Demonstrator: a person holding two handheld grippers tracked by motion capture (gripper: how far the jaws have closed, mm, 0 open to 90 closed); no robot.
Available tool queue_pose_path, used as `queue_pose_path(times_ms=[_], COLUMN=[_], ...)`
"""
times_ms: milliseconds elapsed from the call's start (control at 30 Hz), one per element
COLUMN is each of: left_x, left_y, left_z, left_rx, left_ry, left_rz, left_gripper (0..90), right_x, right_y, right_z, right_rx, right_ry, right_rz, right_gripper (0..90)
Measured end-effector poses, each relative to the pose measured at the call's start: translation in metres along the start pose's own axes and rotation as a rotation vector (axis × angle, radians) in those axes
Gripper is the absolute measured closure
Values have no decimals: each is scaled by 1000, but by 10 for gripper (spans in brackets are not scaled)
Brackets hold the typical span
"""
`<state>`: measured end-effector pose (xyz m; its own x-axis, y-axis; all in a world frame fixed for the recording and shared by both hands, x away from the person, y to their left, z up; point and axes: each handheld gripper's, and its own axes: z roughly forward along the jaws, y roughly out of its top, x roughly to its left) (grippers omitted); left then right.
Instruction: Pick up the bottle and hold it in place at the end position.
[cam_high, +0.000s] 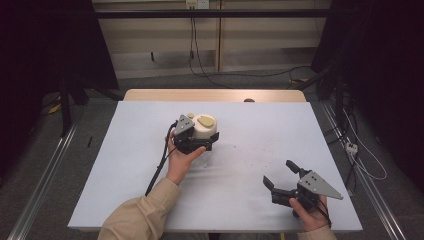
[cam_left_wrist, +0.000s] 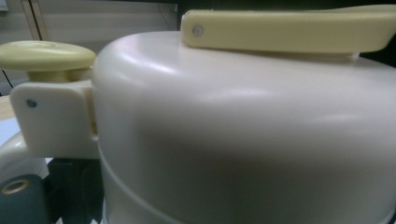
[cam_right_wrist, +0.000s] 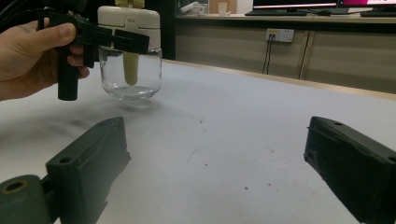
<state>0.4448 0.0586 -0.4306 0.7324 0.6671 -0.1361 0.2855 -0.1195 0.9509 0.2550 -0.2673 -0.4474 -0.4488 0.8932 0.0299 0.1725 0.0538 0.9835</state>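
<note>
1. Plainly, the left gripper clamps the jar by its cream lid, mid-table.
2. Right gripper hangs wide, holding nothing, near the front edge.
3. No readable writing shows.

**One jar, two grippers, one desk**

One glass jar with a cream lid stands at the frame's centre. Two grippers: one at the jar, one lower right. One desk carries everything.

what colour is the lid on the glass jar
Cream lid with pale yellow handle, best in the left gripper view.
</note>
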Motion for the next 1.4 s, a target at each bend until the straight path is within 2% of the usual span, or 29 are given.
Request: queue_pose_path(times_ms=[533, 1000, 1400], left_x=[0, -7, -10], left_y=[-3, -3, -6], left_z=[11, 26, 35], left_rx=[3, 13, 17], left_ry=[15, 16, 19], left_rz=[-9, 4, -3], left_gripper=[62, 62, 62], right_x=[0, 0, 0], right_y=[-1, 0, 0], right_z=[1, 0, 0], right_rx=[6, 6, 6], right_ry=[2, 5, 7], right_rz=[3, 2, -1], right_gripper=[55, 55, 56])
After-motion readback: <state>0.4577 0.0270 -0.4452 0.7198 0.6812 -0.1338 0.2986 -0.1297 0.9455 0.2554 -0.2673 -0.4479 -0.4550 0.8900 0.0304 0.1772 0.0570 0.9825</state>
